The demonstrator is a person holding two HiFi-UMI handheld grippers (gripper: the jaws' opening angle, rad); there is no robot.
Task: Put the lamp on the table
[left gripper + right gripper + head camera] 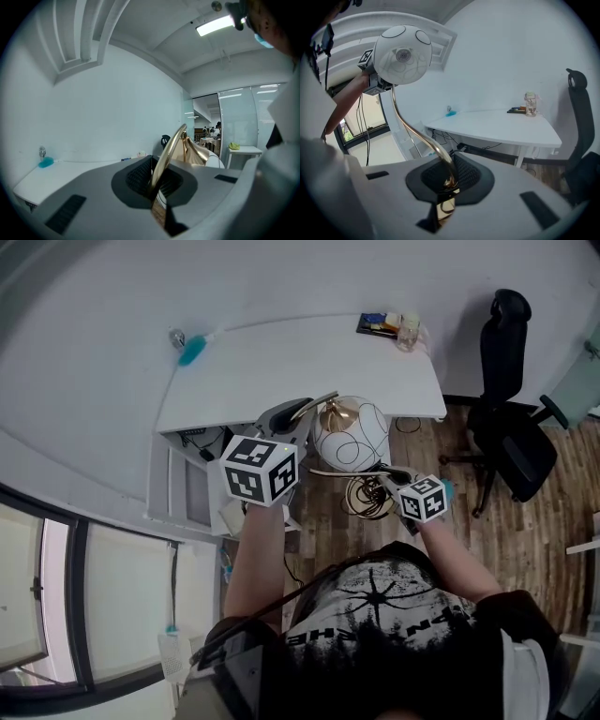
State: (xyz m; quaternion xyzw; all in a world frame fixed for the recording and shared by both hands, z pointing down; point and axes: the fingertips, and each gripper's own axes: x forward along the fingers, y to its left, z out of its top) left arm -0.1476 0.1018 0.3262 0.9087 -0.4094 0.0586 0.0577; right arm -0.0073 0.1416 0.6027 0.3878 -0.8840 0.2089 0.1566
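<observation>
1. The lamp [349, 439], a white globe [402, 54] with thin black lines on a curved gold stem [415, 129], hangs in the air between the two tongs. It is just short of the bench's near edge, above the wood floor [525, 531], and not on the bench.
2. The left tongs [302, 411] are clamped tight on the stem's upper part [168, 157], close to the gold cap [337, 412] beside the globe.
3. The right tongs [386, 471] are pinched narrow on the stem's lower end, and the stem curves up from there to the globe.
4. A gold loop [366, 495] shows below the globe, by the right tongs. Whether it is base or cord I cannot tell.
5. The white bench [281, 367] stands against the wall. It carries a blue thing [192, 351] at its far left corner, and a jar [409, 331] beside a dark flat stack [378, 324] at its far right.
6. A black chair [511, 418] stands on the floor to the right of the bench.
</observation>
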